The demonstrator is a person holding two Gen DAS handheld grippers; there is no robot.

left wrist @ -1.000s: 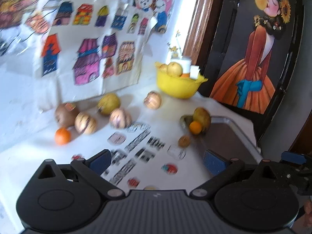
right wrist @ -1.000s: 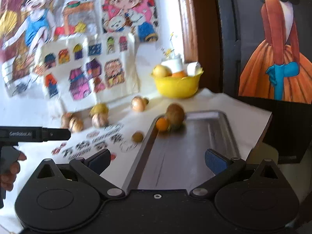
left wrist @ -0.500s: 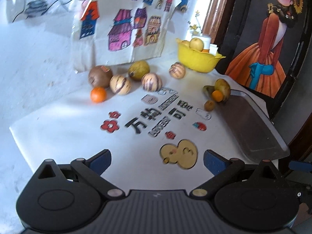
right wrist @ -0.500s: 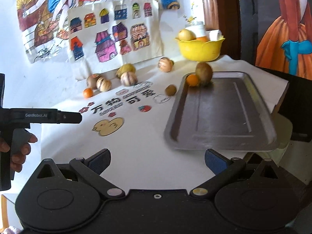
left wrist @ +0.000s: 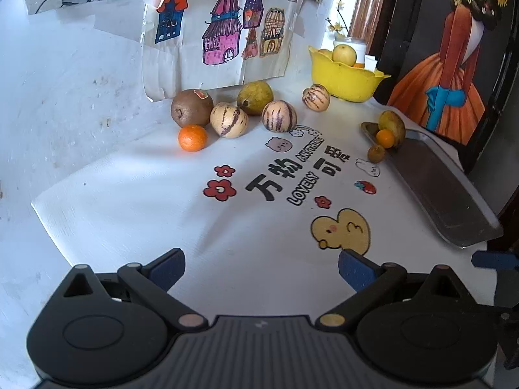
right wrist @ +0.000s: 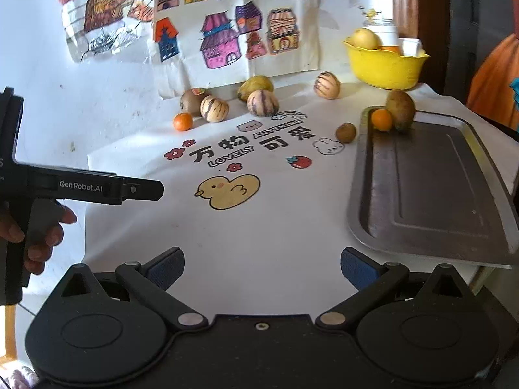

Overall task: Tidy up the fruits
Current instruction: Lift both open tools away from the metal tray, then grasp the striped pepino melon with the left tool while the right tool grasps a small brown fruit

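Fruits lie far ahead of both sets of jaws, which have drawn back from them since a second ago; sorting looks barely begun. Loose on the desk: three striped cream melons (left wrist: 229,120), one brown kiwi (left wrist: 192,107), one green pear (left wrist: 255,97), one orange tangerine (left wrist: 192,137). Grey metal tray (right wrist: 431,194), ahead-right, holds two fruits. Left gripper (left wrist: 261,269) and right gripper (right wrist: 262,269) jaws stand apart, empty.
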